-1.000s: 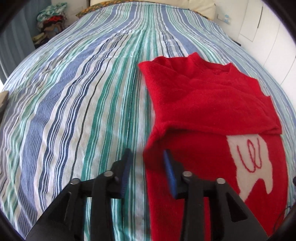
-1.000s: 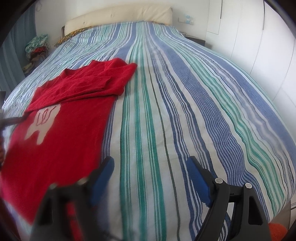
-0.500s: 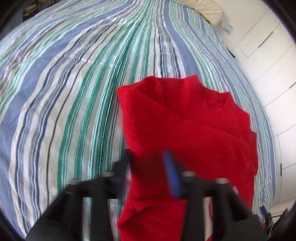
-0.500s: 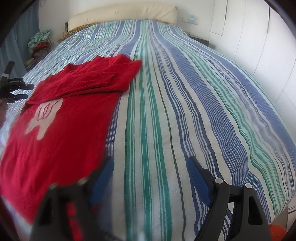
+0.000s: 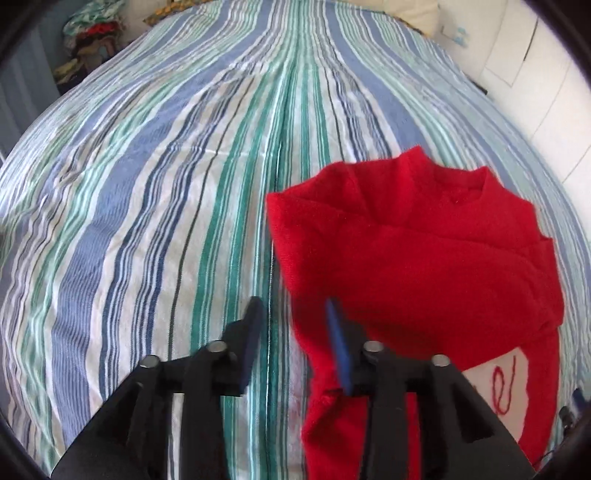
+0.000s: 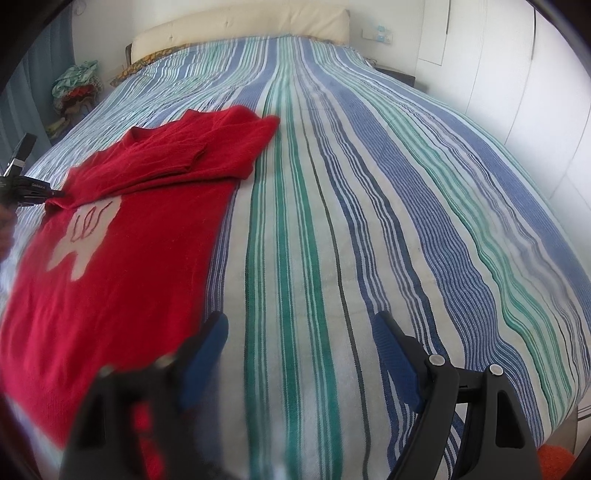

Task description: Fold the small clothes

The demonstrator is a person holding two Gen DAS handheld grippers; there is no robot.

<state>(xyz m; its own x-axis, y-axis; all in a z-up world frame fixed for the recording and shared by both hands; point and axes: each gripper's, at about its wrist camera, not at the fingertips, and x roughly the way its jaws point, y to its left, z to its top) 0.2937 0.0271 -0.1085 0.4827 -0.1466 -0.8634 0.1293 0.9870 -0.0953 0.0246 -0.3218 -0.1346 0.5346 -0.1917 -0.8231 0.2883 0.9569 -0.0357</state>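
1. The left gripper (image 5: 291,321) stands with its jaws part open; they have just been opening. The sweater's edge lies under and beside the blue pad at 3 o'clock, but neither pad presses on cloth, so it holds nothing.
2. The right gripper (image 6: 301,350) hangs over bare bedspread with its jaws wide apart and nothing between them. The sweater's side edge lies just beside its pad at 9 o'clock.
3. The red sweater (image 6: 122,240) lies flat on the bed, at 9 to 11 o'clock in the right wrist view. Both sleeves (image 6: 207,155) are already folded across the chest, stacked below the neckline (image 5: 458,188).
4. My judgement: the sleeve folds are done. The body is still at full length, its white motif (image 6: 83,236) uncovered, so the lengthwise fold from hem toward collar is left. Only this one garment shows on the bed.
5. The sweater is a thick, fuzzy knit with soft, rounded folds. It should drape heavily and hold a crease poorly, I expect.
6. The striped bedspread (image 5: 184,221) is a thin woven cotton in blue, green and white, lightly wrinkled, with a seam running up its middle.
7. At 10 o'clock beyond the bed sits a pile of clothes (image 6: 75,88). A padded cream headboard (image 6: 240,33) closes the far end at 12 o'clock.
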